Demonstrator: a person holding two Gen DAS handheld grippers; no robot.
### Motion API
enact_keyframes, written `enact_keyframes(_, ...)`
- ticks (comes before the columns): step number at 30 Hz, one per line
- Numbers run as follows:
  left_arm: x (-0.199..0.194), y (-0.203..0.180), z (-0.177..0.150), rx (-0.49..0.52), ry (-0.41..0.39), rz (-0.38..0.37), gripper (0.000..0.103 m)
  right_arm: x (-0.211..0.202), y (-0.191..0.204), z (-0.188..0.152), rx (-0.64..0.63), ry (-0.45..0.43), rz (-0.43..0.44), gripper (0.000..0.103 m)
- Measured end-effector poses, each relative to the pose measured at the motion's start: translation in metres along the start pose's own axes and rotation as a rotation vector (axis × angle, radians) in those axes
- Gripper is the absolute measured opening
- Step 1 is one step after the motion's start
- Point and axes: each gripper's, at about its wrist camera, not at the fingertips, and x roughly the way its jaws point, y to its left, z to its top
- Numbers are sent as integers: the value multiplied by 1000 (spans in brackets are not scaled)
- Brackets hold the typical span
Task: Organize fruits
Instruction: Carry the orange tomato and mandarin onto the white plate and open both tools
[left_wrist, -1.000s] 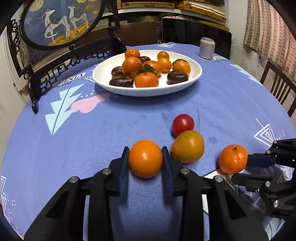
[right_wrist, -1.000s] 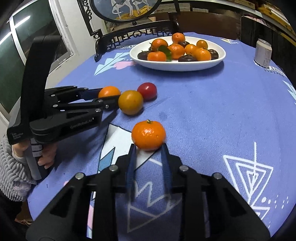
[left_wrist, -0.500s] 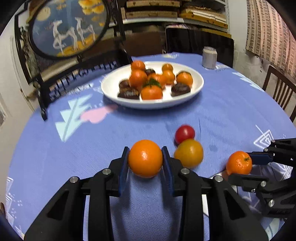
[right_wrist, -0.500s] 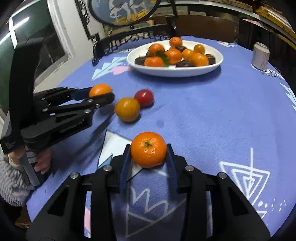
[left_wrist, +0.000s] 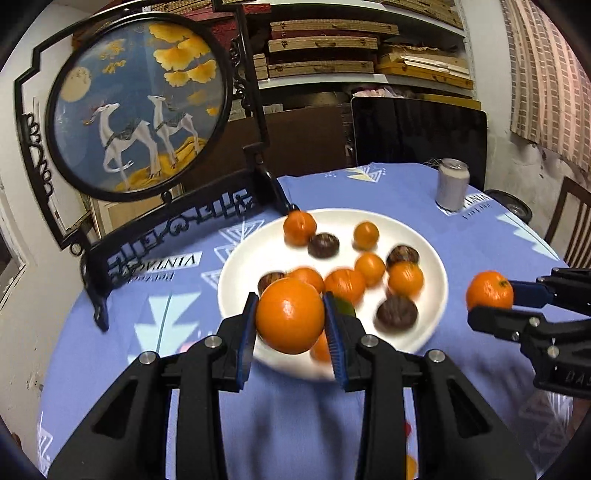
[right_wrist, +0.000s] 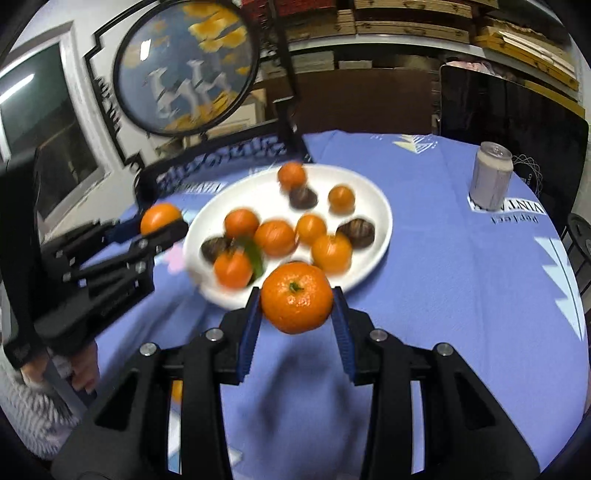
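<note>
Left wrist view: a smooth orange (left_wrist: 290, 315) is gripped between the blue pads of the left gripper (left_wrist: 291, 334), held in the air in front of the near rim of the white plate (left_wrist: 236, 269). The plate rests on the blue tablecloth (left_wrist: 155, 332) and carries several oranges and dark brown fruits, somewhat blurred. At the right edge the right gripper (left_wrist: 491, 301) is seen from the side, clamped on a mandarin (left_wrist: 488, 290) beside the plate's right rim; whether it is over the rim cannot be told from here.

Right wrist view: the same mandarin (right_wrist: 296, 297) is seen head-on, green stem scar facing the camera, pinched between the right gripper (right_wrist: 295, 317) pads just at the plate's near edge (right_wrist: 384, 218). This stem scar is barely visible in the left view. The left gripper (right_wrist: 162, 227) is seen at the left, closed on its orange (right_wrist: 159, 218) beside the plate's left rim. A hand on that gripper's handle and a grey striped sleeve (right_wrist: 22, 413) are shown only here.

A green leaf (right_wrist: 255, 256) among the plated fruit is plain in the right view; in the left view it is mostly hidden behind the gripper pad. A silver can (left_wrist: 452, 183) stands upright on the cloth beyond the plate, in both views. A round framed deer picture (left_wrist: 138, 107) on a black stand sits at the table's far left, sharp in the left view, blurred in the right.
</note>
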Motion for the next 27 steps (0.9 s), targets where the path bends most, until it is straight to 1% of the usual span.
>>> enact_keyframes(7,43,-2,19,-19,17,-26,35,39,-16,35,29,-19,-21,38)
enact_keyframes(13,70,-5,20,-17,48,-46,35,58,-12,47,17,-26,-20,39)
enact_keyframes(15,72,-7,19,-7,36,-33,36,64,-12,47,14,-24,-21,40)
enact_keyframes(17,73,-9,19,4,43,-41,36,65,-12,46,12,-34,-22,60)
enact_keyframes(18,74,-9,18,-1,54,-53,39,65,-12,45,9,-38,-26,61)
enact_keyframes(19,73,-9,18,-5,56,-56,45,65,-11,45,1,-36,-29,61)
enact_keyframes(21,70,-10,18,-4,42,-46,52,63,-11,44,1,-37,-22,61)
enact_keyframes(27,55,-5,18,-15,28,-27,52,46,-8,38,-3,-46,-23,61)
